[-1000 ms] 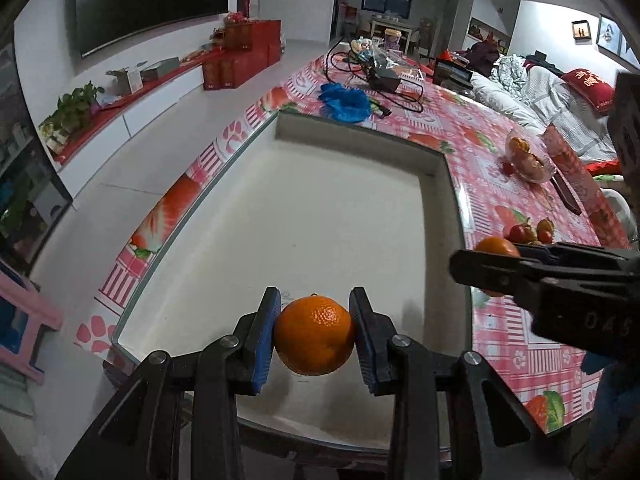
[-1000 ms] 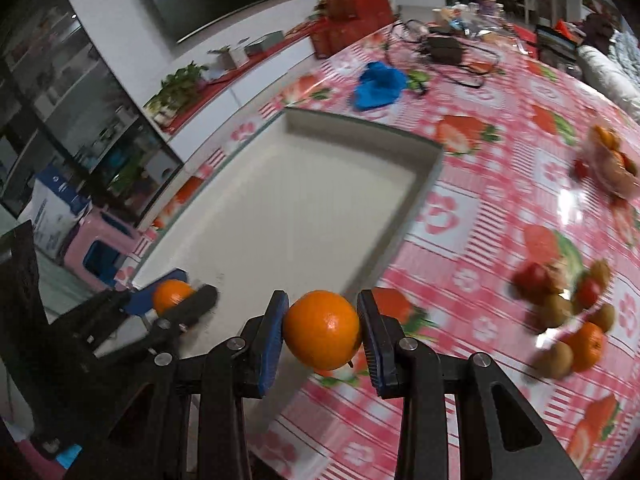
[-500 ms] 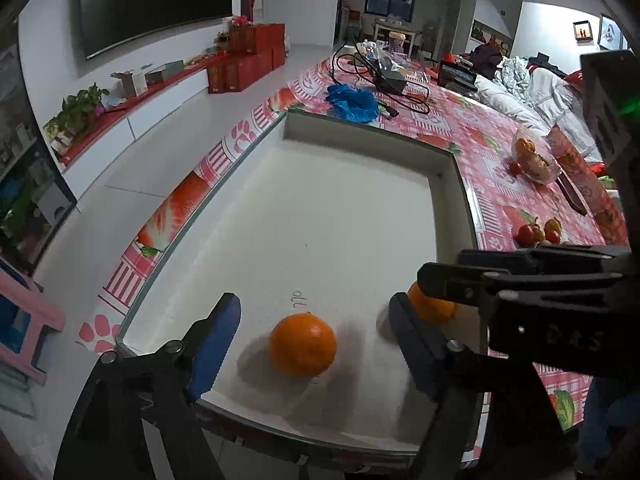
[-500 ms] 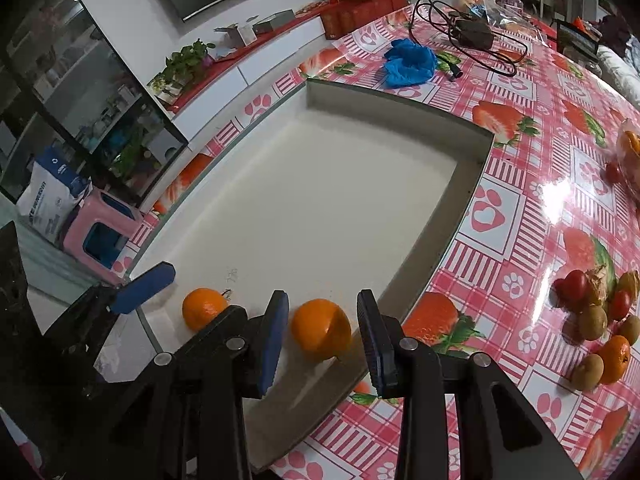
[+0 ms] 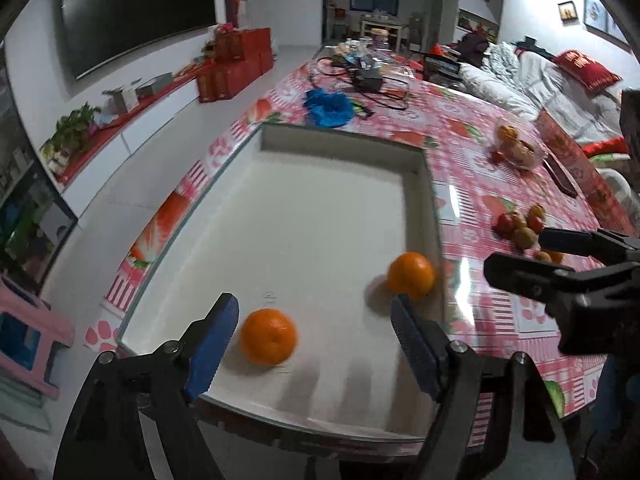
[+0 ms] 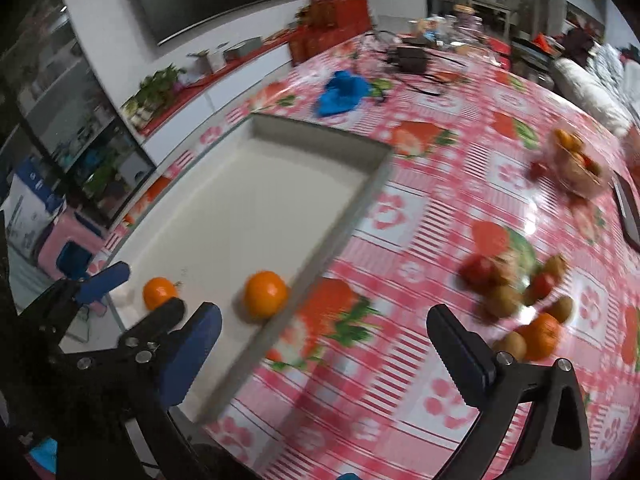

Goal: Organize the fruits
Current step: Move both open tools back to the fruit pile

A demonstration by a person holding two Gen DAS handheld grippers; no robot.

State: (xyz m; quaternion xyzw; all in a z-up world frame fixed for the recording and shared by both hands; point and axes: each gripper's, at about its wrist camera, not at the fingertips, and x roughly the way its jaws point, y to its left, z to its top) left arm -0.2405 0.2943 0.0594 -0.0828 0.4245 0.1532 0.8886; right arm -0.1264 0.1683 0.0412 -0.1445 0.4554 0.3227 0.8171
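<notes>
Two oranges lie loose in the near end of the white tray (image 5: 300, 220). One orange (image 5: 268, 336) rests on the tray floor between the wide-apart blue pads of my left gripper (image 5: 312, 320), touching neither; this gripper is open. The other orange (image 5: 411, 274) sits against the tray's right wall. My right gripper (image 6: 322, 316) hovers over the tray's right rim and the tablecloth, its jaws opening with nothing between them. In the right wrist view both oranges (image 6: 159, 292) (image 6: 266, 294) show in the tray (image 6: 260, 200).
A pile of small mixed fruits (image 6: 516, 292) lies on the red strawberry-print tablecloth right of the tray. Farther back stand a glass bowl of fruit (image 6: 576, 164), a blue cloth (image 5: 330, 108) and tangled cables. The table edge runs close along the tray's left and near sides.
Both grippers opened and let their oranges down into the tray. The left one drew back a little; the right one swung to the right, over the tray rim.
</notes>
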